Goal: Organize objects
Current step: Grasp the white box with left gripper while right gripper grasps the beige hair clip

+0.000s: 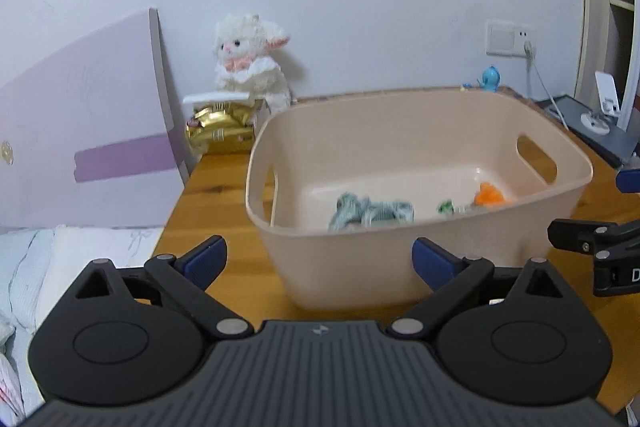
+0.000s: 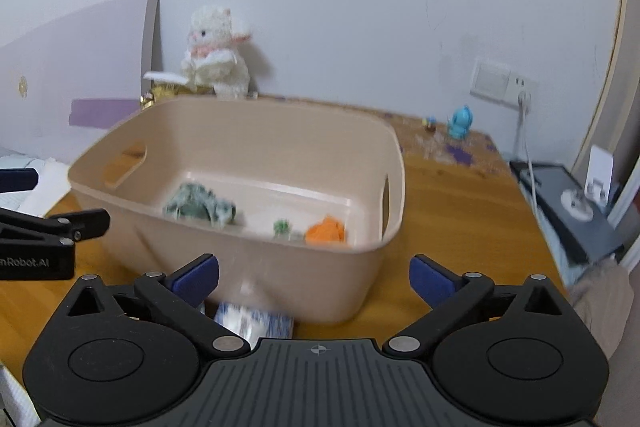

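- Left wrist view: left gripper (image 1: 319,259) fingers spread wide, empty, at 6 o'clock before beige basket (image 1: 400,259) on worktop (image 1: 224,179).
- Inside: grey-green cloth (image 1: 370,213), orange toy (image 1: 490,195).
- Right gripper (image 2: 314,279) likewise wide, empty.
- Left out: white-blue packet (image 2: 256,321) at 6 o'clock; blue figurine (image 2: 461,122) at 1 o'clock.

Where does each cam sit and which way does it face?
Left wrist: on the left gripper, facing the beige bin and wall; own jaws open, the other gripper at the right edge.
Right wrist: on the right gripper, facing the same bin; own jaws open, the other gripper at left.
Shared: bin, plush lamb, blue figurine.
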### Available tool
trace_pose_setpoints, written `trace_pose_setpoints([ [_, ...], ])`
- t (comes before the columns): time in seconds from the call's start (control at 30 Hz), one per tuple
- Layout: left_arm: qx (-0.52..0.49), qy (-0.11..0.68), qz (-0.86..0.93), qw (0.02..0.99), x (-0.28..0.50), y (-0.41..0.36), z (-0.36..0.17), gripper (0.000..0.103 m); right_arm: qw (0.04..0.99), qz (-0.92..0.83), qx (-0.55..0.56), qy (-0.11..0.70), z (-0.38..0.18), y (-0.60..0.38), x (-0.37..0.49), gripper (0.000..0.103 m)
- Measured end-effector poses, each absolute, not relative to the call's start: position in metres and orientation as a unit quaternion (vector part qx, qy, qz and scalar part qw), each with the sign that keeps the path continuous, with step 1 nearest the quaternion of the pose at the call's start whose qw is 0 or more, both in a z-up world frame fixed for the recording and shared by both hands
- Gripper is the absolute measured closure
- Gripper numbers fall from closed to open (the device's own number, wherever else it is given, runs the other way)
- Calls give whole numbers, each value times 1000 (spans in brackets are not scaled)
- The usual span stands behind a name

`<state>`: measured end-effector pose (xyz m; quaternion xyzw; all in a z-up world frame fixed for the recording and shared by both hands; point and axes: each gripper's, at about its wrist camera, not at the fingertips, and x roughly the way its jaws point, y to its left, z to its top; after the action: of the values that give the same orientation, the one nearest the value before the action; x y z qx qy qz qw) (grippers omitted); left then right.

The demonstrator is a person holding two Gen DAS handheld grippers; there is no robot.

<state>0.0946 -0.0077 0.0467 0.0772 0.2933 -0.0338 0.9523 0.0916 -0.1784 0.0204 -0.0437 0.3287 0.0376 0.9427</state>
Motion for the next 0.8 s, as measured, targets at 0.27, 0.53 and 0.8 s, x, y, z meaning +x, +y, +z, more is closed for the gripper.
trace_pose_setpoints([
  [0.27, 81, 334, -40, 938, 84, -5, 15, 4, 924, 37, -35, 379, -16, -184, 82, 0],
  [0.53, 77, 376, -70, 921, 90, -16, -12, 4, 909, 33, -30, 414, -46, -188, 80, 0],
  [0.8, 71, 400, -82, 910, 102, -33, -30, 4, 899, 31, -24, 436, -63, -191, 84, 0],
])
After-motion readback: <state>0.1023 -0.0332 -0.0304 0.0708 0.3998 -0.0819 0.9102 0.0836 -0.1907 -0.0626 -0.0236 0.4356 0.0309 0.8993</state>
